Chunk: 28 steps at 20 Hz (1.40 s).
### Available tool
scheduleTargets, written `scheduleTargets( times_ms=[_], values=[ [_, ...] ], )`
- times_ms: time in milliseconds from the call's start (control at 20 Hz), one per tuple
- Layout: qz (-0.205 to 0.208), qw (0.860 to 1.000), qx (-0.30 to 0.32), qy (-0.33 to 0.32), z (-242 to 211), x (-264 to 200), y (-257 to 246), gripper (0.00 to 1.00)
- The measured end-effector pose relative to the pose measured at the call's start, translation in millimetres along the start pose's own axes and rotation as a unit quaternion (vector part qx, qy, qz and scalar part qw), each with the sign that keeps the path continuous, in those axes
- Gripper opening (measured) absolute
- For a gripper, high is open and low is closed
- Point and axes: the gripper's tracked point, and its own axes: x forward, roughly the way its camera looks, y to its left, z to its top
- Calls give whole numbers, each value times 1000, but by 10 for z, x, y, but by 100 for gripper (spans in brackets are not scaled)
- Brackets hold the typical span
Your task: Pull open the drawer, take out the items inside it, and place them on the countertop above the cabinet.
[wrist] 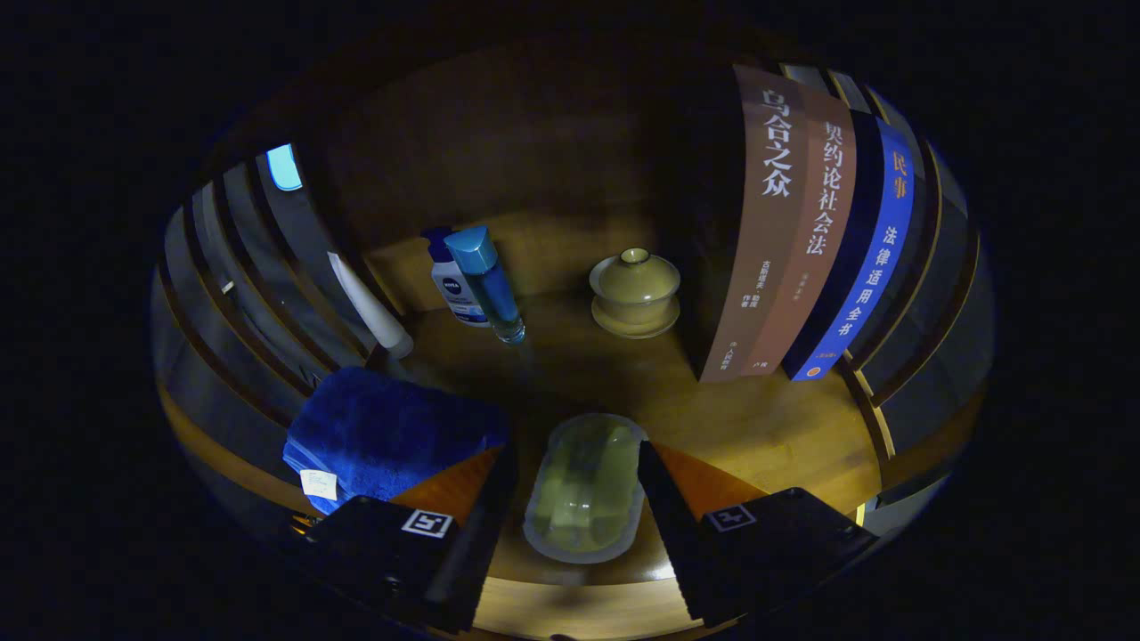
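We are holding the hand-held gripper (577, 485) over the wooden bench (757, 418), looking steeply down. A clear oblong packet (583, 490) is lying between its fingers, its long axis running straight ahead along them. The fingers are standing apart on either flank, close to its sides, though we cannot tell whether they are touching it. A folded blue towel (392, 436) is lying just left of the left finger. Beyond the fingers are standing two bottles (472, 285), a lidded cup (634, 294) and upright books (802, 231).
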Motion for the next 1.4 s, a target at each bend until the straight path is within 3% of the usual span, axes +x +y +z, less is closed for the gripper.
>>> scheduleTargets(
  times_ms=[250, 500, 750, 950, 1150, 1400],
  values=[
    [7, 1000, -6, -14, -12, -185, 60, 98],
    [2, 998, -31, -56, -217, -528, 85, 99],
    [14, 992, -29, -121, -511, -1148, 171, 99],
    [35, 976, -41, -211, -698, -1818, 246, 99],
    [30, 961, -65, -266, -1221, -2256, 175, 99],
    [54, 961, -52, -265, -2088, -2334, 138, 99]
  ],
)
